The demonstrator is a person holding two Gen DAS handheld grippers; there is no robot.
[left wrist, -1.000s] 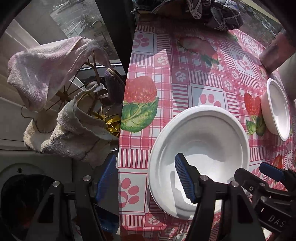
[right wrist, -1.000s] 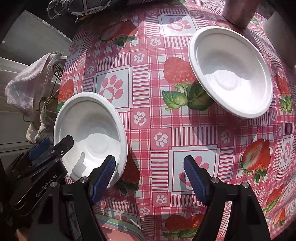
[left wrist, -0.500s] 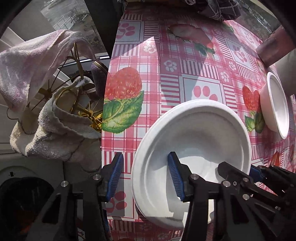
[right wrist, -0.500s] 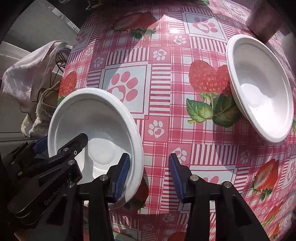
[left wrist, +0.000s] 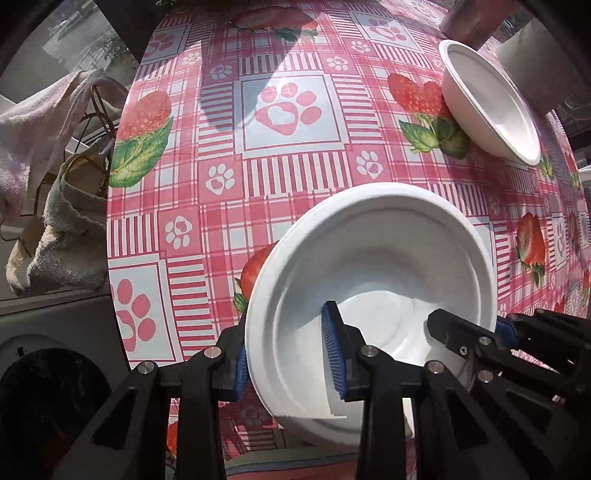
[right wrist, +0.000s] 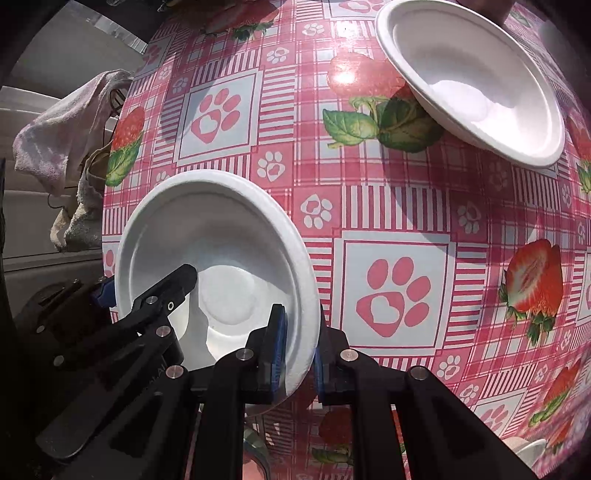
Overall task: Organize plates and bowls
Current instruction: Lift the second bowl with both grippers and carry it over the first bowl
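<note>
A white foam bowl (left wrist: pixel 373 258) is lifted and tilted above the pink strawberry tablecloth (left wrist: pixel 288 155). My left gripper (left wrist: pixel 288 354) is shut on its left rim, one blue pad inside and one outside. My right gripper (right wrist: pixel 297 350) is shut on the same bowl (right wrist: pixel 221 236) at its right rim. Each gripper shows in the other's view. A second white bowl (left wrist: pixel 491 103) rests farther off at the right, also in the right wrist view (right wrist: pixel 476 81).
Towels (left wrist: pixel 40 125) hang on a wire rack off the table's left edge, also seen in the right wrist view (right wrist: pixel 66 125). A dark cup (left wrist: pixel 465 22) and a pale container (left wrist: pixel 543 62) stand behind the far bowl. A round dark opening (left wrist: pixel 48 406) is low left.
Both grippers closed on the near bowl's opposite rims and raised it off the table, and it now tilts. The far bowl has not moved.
</note>
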